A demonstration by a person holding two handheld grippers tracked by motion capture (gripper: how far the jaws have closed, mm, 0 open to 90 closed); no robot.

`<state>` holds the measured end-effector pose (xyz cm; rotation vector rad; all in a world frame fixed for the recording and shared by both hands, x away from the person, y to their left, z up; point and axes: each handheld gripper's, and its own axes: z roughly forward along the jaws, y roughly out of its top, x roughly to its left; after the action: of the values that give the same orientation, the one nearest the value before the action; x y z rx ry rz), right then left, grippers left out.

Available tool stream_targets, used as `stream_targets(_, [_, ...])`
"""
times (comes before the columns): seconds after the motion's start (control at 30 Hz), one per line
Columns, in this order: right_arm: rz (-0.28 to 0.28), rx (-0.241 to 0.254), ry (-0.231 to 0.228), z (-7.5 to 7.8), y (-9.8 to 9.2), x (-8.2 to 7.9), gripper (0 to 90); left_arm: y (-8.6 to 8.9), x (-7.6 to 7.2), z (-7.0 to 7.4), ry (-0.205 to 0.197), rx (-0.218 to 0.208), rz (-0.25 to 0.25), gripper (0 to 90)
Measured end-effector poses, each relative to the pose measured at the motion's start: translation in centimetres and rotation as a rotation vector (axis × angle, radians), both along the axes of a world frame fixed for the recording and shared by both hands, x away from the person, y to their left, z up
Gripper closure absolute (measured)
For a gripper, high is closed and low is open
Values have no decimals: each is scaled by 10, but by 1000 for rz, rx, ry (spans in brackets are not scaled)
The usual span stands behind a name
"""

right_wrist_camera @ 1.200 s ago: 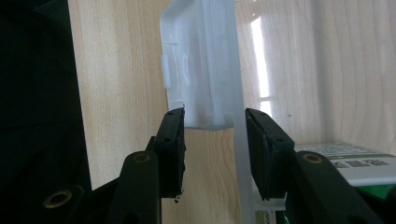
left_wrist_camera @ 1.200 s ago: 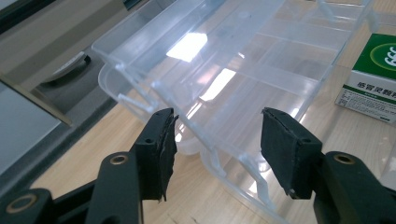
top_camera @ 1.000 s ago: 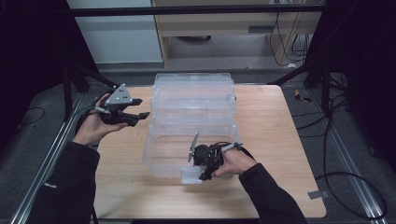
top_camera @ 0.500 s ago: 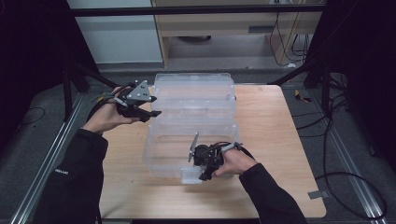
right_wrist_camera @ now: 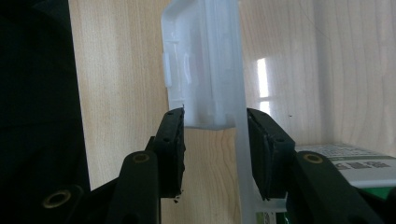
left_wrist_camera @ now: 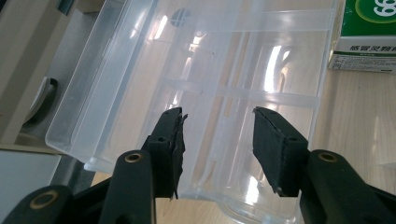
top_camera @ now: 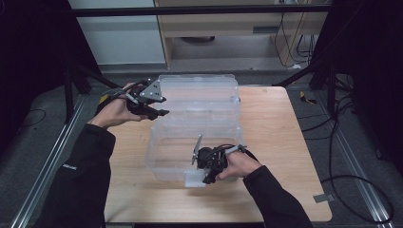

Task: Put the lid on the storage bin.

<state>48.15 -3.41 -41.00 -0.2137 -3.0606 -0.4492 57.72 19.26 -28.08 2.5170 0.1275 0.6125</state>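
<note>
Light wooden table (top_camera: 280, 142) with bare margins left and right, carrying at centre a clear rectangular plastic storage box (top_camera: 199, 121), lid hinged open; right gripper (top_camera: 209, 172) clenched on its white front latch (right_wrist_camera: 205, 70); left gripper (top_camera: 159, 111), jaws parted and just closing, at the lid's left edge.

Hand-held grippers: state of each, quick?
Left hand-held gripper: open, just been closing, jaws over the clear lid.
Right hand-held gripper: shut on the box latch.
</note>
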Motion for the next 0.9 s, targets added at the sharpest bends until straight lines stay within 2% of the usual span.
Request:
stream_targets(0.07, [2,-2,-2,0,0,0,593,-3,3,1,-2,27,-16,540])
stream_targets(0.23, [3,-2,-1,0,0,0,594,-11,8,1,-2,53,-39,546])
stream_targets(0.33, [7,-1,-2,0,0,1,594,-16,12,0,-8,86,-45,549])
stream_targets(0.63, [3,-1,0,0,0,0,594,-29,21,-2,-13,123,-60,565])
stream_targets(0.9, [7,-1,-2,0,0,0,595,-42,28,-14,-15,171,-70,587])
